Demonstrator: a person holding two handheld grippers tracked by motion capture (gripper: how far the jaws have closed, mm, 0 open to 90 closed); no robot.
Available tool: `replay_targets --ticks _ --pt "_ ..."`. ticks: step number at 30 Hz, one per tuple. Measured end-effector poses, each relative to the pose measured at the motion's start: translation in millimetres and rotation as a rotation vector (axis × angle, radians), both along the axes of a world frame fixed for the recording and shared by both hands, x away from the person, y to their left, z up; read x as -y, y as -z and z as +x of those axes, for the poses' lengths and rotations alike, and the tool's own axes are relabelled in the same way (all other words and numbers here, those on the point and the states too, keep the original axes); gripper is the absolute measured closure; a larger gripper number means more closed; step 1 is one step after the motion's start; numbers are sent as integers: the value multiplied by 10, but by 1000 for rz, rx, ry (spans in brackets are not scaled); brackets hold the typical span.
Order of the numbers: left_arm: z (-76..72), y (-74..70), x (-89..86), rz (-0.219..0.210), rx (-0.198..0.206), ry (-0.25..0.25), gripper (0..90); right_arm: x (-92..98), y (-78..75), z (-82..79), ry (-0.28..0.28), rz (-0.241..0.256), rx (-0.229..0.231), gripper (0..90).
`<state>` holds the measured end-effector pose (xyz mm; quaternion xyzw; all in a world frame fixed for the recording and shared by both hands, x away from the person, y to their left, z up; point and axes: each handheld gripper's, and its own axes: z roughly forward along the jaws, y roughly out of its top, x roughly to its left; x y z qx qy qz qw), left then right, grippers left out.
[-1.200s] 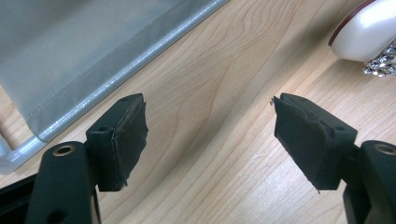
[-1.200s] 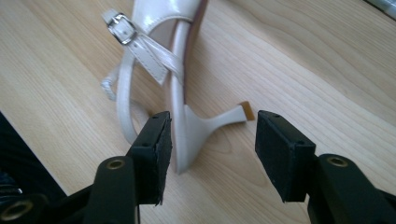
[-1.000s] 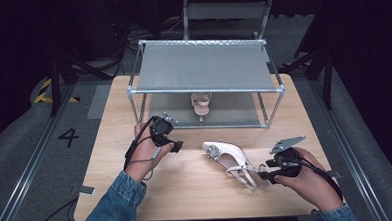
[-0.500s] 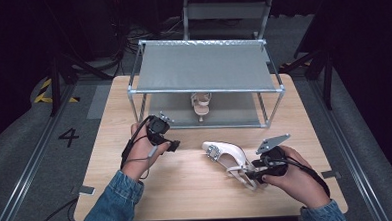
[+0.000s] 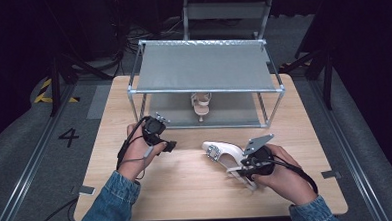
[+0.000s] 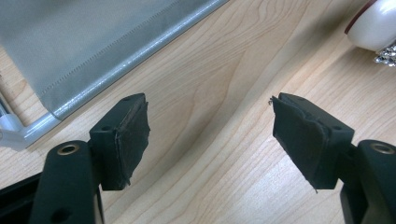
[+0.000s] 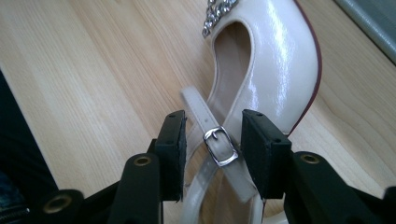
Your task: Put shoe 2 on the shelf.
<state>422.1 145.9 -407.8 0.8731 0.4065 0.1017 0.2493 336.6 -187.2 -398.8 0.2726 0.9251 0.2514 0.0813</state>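
A glossy cream shoe (image 7: 275, 60) with a sparkly toe ornament and a slim buckled strap (image 7: 217, 142) lay on the pale wooden bench (image 5: 187, 191), in front of a grey metal-framed rack (image 5: 207, 70) holding a second shoe (image 5: 201, 103). The right tongs (image 7: 212, 149) stood partly open around the strap, not clamped. The left tongs (image 6: 210, 135) gaped wide over bare wood, apart from the shoe.

a light wooden table (image 5: 187, 191) is set on grey carpeted floor (image 5: 26, 163) marked with a black numeral 4 (image 5: 68, 137); dark, unlit surroundings are seen beyond.
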Motion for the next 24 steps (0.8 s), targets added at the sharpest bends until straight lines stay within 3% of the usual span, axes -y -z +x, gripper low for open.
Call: replay_targets --ticks 1,5,9,10,12,20,24 --pt "-6 3 -7 -1 -3 -5 275 -47 31 18 -22 -47 14 683" --pt "-10 8 -23 -3 -6 -4 275 -71 9 47 -29 -84 38 791" --pt "-18 14 -44 -1 -16 -9 276 -60 -34 33 -31 -72 51 797" --pt "-17 22 -51 0 -17 -9 278 -36 -74 23 -18 -81 82 799" --pt "-18 23 -52 2 -18 -11 279 -13 -106 25 -10 -75 94 799" --pt "-16 29 -58 3 -17 -11 280 76 -215 57 29 -38 104 800" --pt "-10 31 -62 7 -19 -7 280 164 -245 123 84 -13 107 799"
